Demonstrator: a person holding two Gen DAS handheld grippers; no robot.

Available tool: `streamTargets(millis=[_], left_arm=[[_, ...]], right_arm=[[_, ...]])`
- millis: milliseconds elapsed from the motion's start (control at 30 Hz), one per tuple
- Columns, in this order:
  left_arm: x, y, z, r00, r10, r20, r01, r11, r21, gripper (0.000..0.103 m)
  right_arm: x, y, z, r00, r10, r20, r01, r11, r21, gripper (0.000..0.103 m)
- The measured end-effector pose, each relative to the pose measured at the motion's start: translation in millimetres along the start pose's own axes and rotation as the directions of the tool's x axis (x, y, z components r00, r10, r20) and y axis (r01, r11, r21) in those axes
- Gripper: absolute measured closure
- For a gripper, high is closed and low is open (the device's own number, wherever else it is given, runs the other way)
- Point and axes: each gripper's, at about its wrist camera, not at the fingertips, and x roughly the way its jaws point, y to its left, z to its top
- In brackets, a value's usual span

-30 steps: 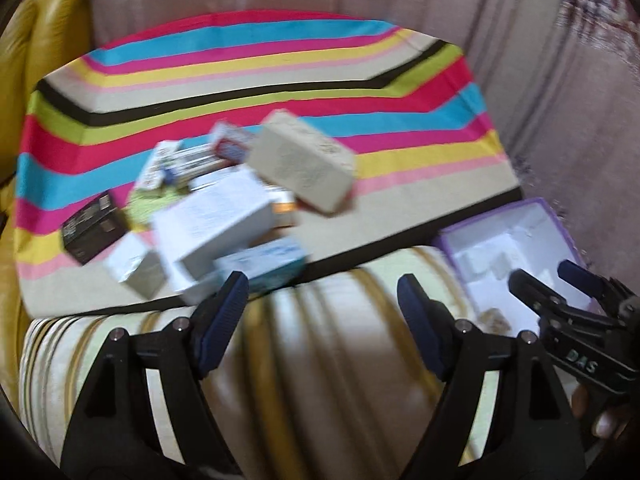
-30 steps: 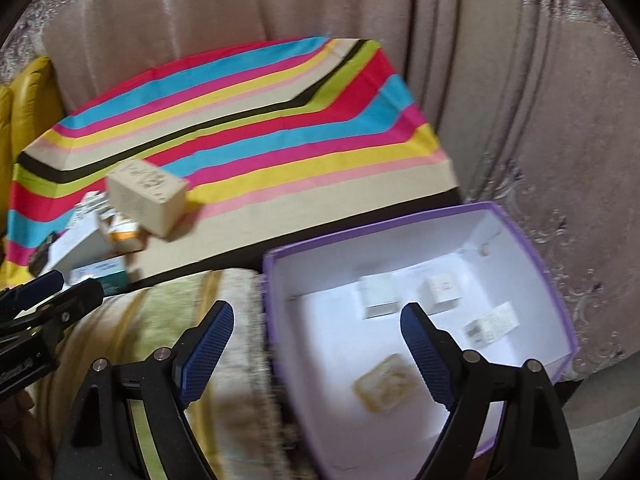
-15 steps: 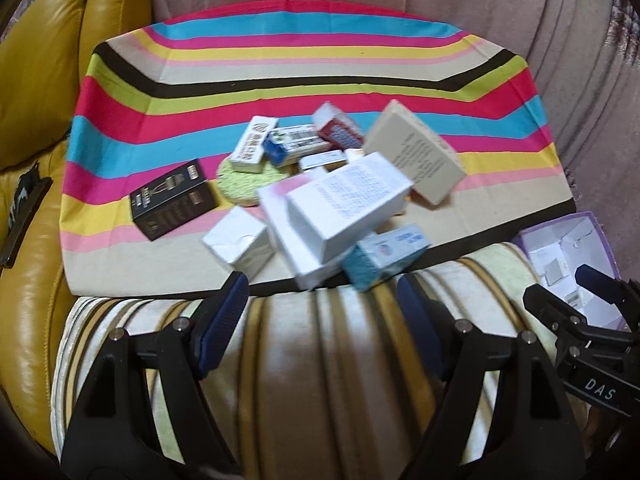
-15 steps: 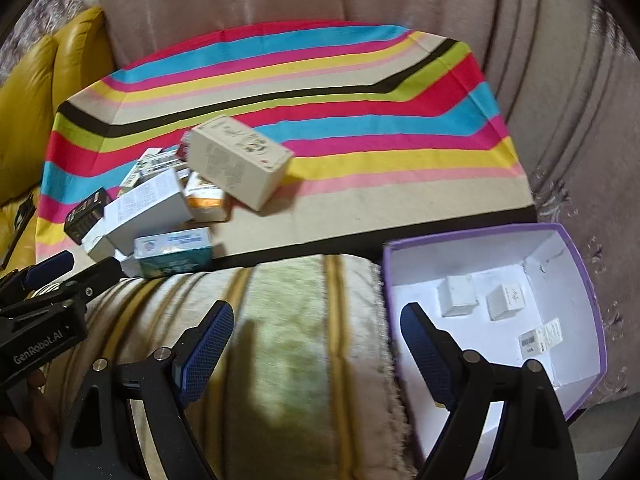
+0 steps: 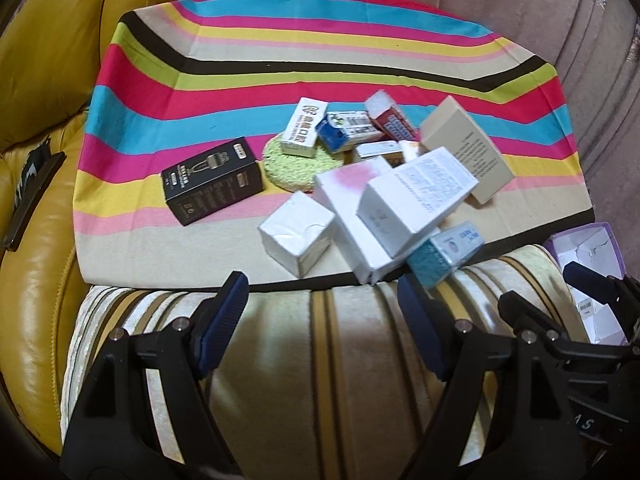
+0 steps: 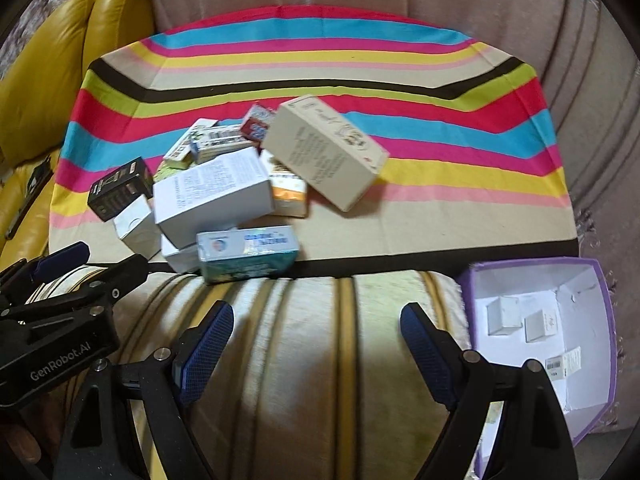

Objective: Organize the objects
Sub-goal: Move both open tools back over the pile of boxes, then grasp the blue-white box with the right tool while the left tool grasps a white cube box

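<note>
A heap of several small cartons lies on a striped cloth [image 5: 280, 60]: a black box [image 5: 212, 180], a white cube box [image 5: 298, 234], a large white box [image 5: 416, 200], a teal box [image 6: 248, 252] at the cloth's near edge, a tan box [image 6: 326, 150]. A purple box [image 6: 544, 340] at the right holds a few small white cartons. My left gripper [image 5: 322, 312] hangs open over the beige striped cushion, short of the heap. My right gripper [image 6: 316, 340] is open too, over the cushion between the heap and the purple box. Neither holds anything.
A yellow leather armchair [image 5: 36, 160] stands at the left with a dark flat object [image 5: 28, 196] on its arm. Beige curtain folds [image 6: 592, 80] rise behind and to the right. The beige striped cushion [image 5: 320, 360] fills the foreground.
Both views swung left: the heap of cartons came toward the centre and the purple box slid to the right edge. Both grippers stayed open and empty.
</note>
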Motion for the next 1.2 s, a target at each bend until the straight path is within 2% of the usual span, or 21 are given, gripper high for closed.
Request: streamTargets(millis=[200, 367, 633, 733, 1000, 1100, 1167, 1200], left_arm=[[3, 16, 0, 1.0, -0.025, -0.012, 0.025, 0.999, -0.029, 0.024], [7, 38, 1, 0.992, -0.126, -0.03, 0.125, 0.99, -0.059, 0.024], [26, 55, 7, 0.976, -0.195, -0.102, 0.185, 0.977, -0.103, 0.024], [35, 53, 12, 0.975, -0.176, -0.134, 0.166, 0.983, -0.08, 0.024], [49, 36, 23, 0.983, -0.107, -0.151, 0.114, 0.993, 0.036, 0.024], [49, 33, 24, 0.987, -0.08, -0.138, 0.09, 0.993, 0.071, 0.035], [50, 29, 23, 0.989, -0.062, -0.137, 0.075, 0.993, 0.094, 0.05], [50, 28, 22, 0.989, -0.058, -0.138, 0.072, 0.992, 0.102, 0.052]], right_arm=[[5, 13, 5, 1.0, 0.012, -0.007, -0.012, 1.0, -0.018, 0.016], [13, 22, 8, 0.999, 0.027, -0.023, -0.028, 0.999, -0.037, 0.016], [26, 27, 16, 0.997, 0.056, -0.051, -0.058, 0.998, -0.036, 0.016], [36, 26, 21, 0.994, 0.077, -0.077, -0.08, 0.996, -0.032, 0.016], [58, 25, 34, 0.988, 0.103, -0.113, -0.107, 0.994, -0.03, 0.016], [63, 24, 37, 0.986, 0.112, -0.127, -0.117, 0.993, -0.034, 0.016], [68, 23, 40, 0.984, 0.116, -0.139, -0.121, 0.992, -0.031, 0.016], [70, 23, 40, 0.983, 0.116, -0.142, -0.121, 0.992, -0.029, 0.016]])
